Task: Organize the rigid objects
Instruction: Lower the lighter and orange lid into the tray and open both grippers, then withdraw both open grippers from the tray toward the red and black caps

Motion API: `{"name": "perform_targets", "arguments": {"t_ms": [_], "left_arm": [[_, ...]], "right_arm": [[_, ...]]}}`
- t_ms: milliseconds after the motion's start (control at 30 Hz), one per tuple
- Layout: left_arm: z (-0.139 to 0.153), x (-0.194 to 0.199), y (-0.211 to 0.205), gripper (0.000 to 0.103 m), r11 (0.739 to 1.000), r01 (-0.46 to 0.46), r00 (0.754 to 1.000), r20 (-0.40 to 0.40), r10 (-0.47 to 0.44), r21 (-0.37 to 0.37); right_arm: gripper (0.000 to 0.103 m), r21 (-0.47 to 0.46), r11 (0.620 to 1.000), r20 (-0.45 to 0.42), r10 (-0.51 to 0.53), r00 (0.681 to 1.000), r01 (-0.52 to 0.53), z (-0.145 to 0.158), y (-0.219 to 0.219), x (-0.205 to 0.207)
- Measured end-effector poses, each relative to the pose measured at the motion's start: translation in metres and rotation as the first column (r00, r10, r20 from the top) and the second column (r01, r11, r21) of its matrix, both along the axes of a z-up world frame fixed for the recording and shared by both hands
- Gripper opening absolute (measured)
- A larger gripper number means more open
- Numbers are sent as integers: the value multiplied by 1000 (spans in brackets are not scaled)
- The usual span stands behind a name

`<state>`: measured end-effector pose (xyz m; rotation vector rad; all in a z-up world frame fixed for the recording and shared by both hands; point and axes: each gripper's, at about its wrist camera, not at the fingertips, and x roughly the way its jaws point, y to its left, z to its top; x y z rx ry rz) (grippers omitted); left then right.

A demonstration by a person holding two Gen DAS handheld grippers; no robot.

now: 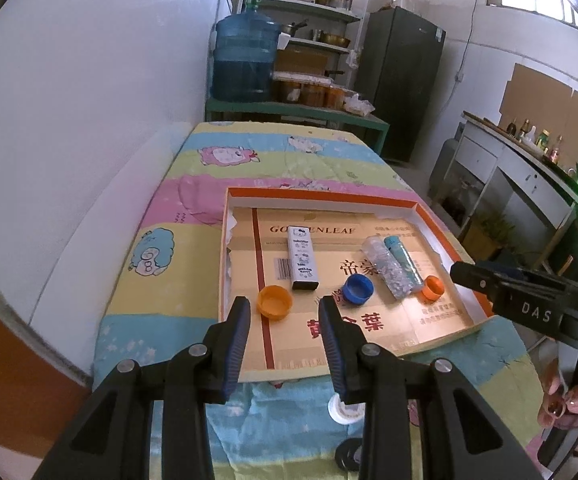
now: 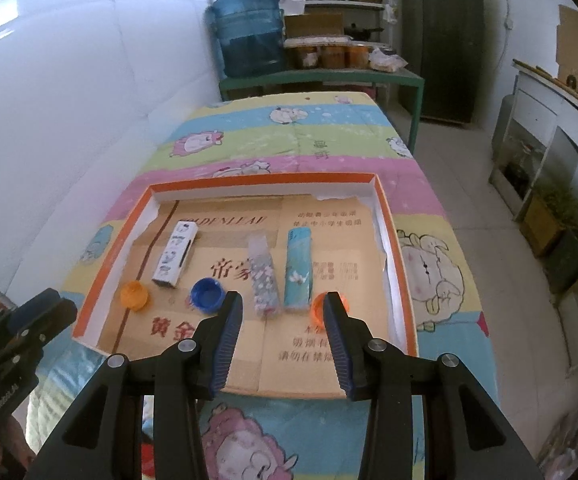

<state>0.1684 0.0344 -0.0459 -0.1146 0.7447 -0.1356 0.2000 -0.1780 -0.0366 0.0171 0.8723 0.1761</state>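
An orange-rimmed cardboard tray (image 1: 245, 193) (image 2: 109, 248) lies on the cartoon-print cloth. Inside it are a white box (image 1: 303, 258) (image 2: 175, 256), a glittery tube (image 1: 387, 270) (image 2: 264, 276), a teal tube (image 1: 403, 258) (image 2: 299, 270), a blue cap (image 1: 357, 289) (image 2: 207, 295) and two orange caps (image 1: 275, 300) (image 2: 133, 295), (image 1: 432, 288) (image 2: 316, 306). My left gripper (image 1: 285, 308) hovers open and empty over the tray's near edge. My right gripper (image 2: 283, 304) hangs open and empty above the tray's front; in the left wrist view it (image 1: 473, 276) enters from the right.
A white round lid (image 1: 345, 410) and a black ring (image 1: 349, 456) lie on the cloth in front of the tray. A wall runs along the left. Beyond the table stand a water jug (image 1: 245, 60), shelves and a dark fridge (image 1: 401, 80). A hand (image 1: 565, 404) holds the right gripper.
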Motion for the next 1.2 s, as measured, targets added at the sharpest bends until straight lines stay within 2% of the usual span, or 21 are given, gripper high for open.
{"name": "perform_targets", "arguments": {"t_ms": [567, 867, 1067, 1200], "left_arm": [[21, -40, 6, 35, 1000, 9, 999, 39, -9, -7], [17, -52, 9, 35, 1000, 18, 999, 29, -18, -13], [8, -59, 10, 35, 1000, 24, 1000, 10, -23, -17], [1, -63, 12, 35, 999, 21, 1000, -9, -21, -26]], "right_arm": [[43, -19, 1000, 15, 6, 1000, -6, 16, 12, -48], [43, -4, 1000, 21, 15, 1000, -15, 13, 16, -70], [43, 14, 997, 0, 71, 998, -70, -5, 30, -92], [43, 59, 988, -55, 148, 987, -145, -32, 49, -108]]}}
